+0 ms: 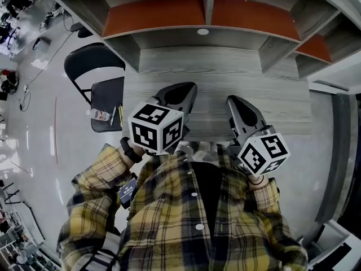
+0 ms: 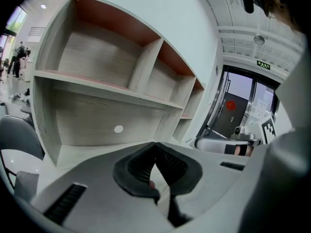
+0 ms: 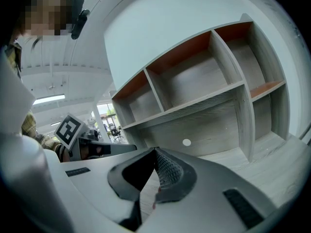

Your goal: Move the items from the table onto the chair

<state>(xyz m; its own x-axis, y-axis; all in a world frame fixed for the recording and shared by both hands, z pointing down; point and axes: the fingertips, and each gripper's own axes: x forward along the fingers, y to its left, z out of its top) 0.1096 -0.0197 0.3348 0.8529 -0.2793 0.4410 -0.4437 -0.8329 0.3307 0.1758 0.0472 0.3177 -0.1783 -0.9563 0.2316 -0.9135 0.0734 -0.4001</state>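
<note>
Two grippers are held over the near part of the table: the left gripper and the right gripper, each clenched with nothing between the jaws. A bottle and pens are seen lying on the chair, left of the table.

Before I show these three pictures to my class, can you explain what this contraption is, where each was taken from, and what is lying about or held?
There is no robot: a person in a checked shirt holds a hand tool with a claw in each hand. One picture looks down from a head camera; the others ride on the left claw and right claw. Both are shut, holding nothing. I see nothing on the desk; a bottle and pen-like things lie on the chair.
</note>
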